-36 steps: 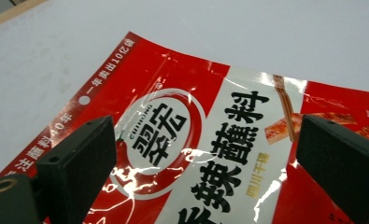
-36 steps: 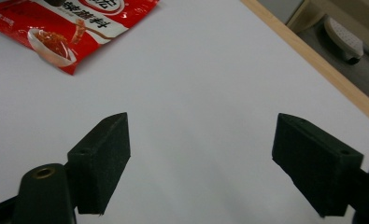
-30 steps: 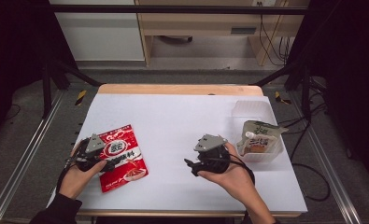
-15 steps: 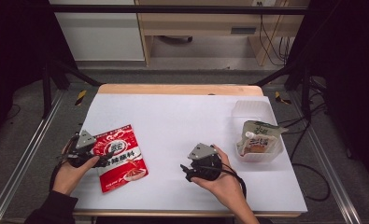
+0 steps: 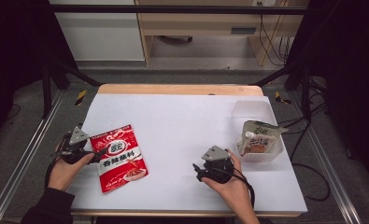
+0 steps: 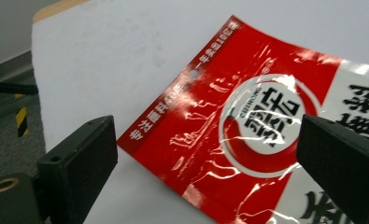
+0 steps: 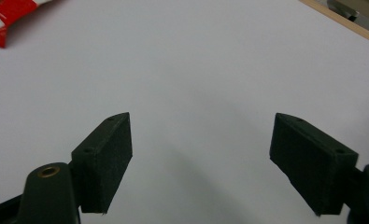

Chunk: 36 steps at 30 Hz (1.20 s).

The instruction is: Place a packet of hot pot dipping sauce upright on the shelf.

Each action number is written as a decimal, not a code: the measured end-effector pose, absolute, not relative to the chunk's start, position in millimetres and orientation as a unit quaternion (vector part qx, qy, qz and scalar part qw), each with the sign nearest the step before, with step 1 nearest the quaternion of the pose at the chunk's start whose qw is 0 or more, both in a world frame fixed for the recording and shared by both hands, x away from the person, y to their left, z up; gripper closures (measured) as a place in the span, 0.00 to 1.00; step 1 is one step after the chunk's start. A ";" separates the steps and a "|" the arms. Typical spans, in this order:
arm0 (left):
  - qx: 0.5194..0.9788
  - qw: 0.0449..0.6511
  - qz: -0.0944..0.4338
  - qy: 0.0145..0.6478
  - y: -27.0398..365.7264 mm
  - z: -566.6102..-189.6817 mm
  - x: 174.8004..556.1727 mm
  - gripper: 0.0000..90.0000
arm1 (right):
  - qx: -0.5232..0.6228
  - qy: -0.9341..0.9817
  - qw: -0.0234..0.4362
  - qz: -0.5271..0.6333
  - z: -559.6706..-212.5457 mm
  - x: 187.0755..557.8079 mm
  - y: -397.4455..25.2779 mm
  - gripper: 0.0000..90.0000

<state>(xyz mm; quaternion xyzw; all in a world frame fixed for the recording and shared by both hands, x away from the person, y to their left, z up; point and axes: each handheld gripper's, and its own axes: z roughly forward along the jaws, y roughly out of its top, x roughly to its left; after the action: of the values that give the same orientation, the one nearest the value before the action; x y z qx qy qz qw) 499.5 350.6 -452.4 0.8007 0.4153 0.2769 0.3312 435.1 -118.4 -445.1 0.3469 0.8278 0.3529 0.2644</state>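
Note:
A red sauce packet with white print lies flat on the white table sheet, left of the middle. My left gripper sits at the packet's left edge, held by a hand. In the left gripper view it is open, its jaws standing wide on either side of the red packet. My right gripper rests low on the sheet right of the middle, open, with bare white surface between its jaws. A corner of the red packet shows at the top left of that view.
A clear plastic bin stands at the right side of the table with a green and white spouted pouch in it. The wooden table edge runs along the back. Metal frame rails flank both sides.
Both hands have drawn back toward the near edge. My left gripper slid off the packet's upper part to its left edge. My right gripper moved nearer and lower.

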 end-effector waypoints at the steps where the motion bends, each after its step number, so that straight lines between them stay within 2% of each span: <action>1: 0.800 0.331 0.277 0.417 352.6 -452.7 500.2 0.06 | 0.347 0.828 0.267 0.349 -446.2 434.8 -119.3 0.24; 11: 0.797 0.325 0.258 0.440 369.0 -463.0 514.1 0.07 | 0.343 0.839 0.264 0.330 -454.7 437.1 -113.3 0.24; 36: 0.801 0.335 0.207 0.451 368.4 -474.5 529.5 0.13 | 0.324 0.855 0.261 0.311 -460.5 437.8 -105.2 0.23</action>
<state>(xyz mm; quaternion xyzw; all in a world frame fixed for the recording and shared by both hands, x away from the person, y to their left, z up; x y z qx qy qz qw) 529.5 368.4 -474.5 0.8010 0.4511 0.2067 0.3351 437.8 -105.2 -460.5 0.3236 0.8547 0.3109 0.2610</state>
